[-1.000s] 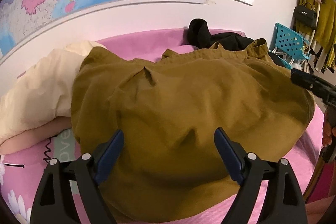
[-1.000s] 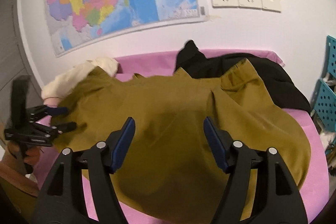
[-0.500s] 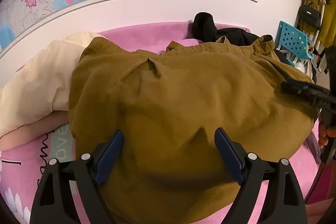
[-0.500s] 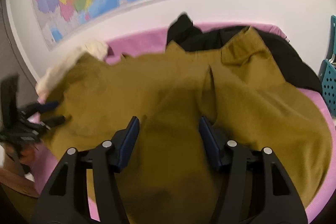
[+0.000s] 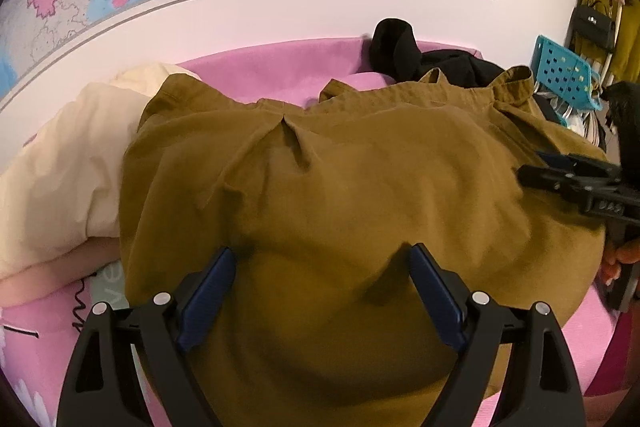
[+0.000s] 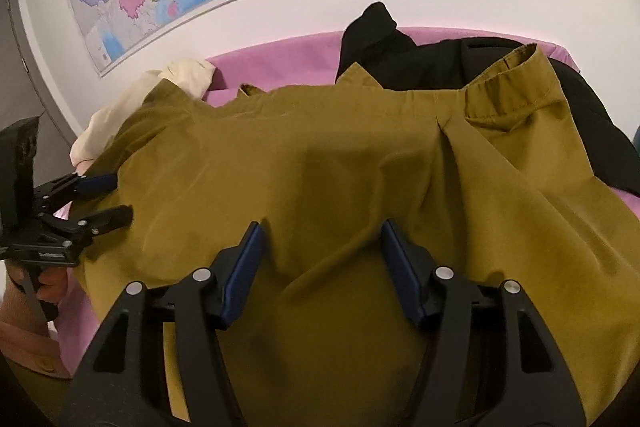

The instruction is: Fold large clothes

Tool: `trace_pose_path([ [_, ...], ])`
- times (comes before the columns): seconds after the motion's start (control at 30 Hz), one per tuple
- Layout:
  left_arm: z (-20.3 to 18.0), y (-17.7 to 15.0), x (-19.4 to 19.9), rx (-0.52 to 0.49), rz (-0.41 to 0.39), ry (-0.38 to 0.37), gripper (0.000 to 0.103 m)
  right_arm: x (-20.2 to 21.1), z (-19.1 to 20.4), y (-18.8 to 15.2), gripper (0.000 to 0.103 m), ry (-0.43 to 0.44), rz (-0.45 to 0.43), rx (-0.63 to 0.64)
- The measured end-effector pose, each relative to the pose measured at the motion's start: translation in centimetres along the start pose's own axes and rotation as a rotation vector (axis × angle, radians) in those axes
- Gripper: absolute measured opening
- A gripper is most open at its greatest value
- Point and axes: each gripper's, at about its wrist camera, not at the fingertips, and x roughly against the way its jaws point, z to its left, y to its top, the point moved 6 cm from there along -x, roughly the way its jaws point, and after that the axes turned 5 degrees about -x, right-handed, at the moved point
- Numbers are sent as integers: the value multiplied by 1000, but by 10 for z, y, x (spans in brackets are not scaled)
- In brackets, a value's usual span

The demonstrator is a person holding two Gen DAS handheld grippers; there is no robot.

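Left wrist view: olive garment spread over the pink bed, left gripper gaping wide above the near hem, empty — gathering step, apparently. Right wrist view: right gripper half spread, jaws just narrowed, a raised fold between the pads but not clamped — next, likely pinch and lift both edges together

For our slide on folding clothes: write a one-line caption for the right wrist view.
Right claw, open, over a mustard-brown garment spread on a pink bed; left claw at its left edge.
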Motion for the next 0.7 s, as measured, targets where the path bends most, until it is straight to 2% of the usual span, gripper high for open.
trace_pose_path([
  [0.07, 0, 3, 3, 5, -2, -12, 85, 9, -1, 3, 60, 11, -17, -12],
  [0.17, -3, 11, 12, 12, -42, -73, 85, 25, 3, 13, 62, 62, -65, -29],
  [0.2, -5, 14, 14, 7, -52, -66, 85, 26, 7, 15, 62, 71, -69, -23],
  [0.3, -9, 21, 11, -4, -53, -64, 85, 23, 27, 16, 62, 137, -57, 5],
  [0.4, -11, 24, 4, -14, -41, -45, 84, 14, 40, 14, 62, 146, -33, 50],
  [0.57, -11, 21, -10, -6, -8, -44, 84, -7, 32, 5, 62, 142, 33, 24],
  [0.7, -11, 18, -19, -3, 9, -31, 84, -5, 28, 6, 62, 149, 36, 6],
])
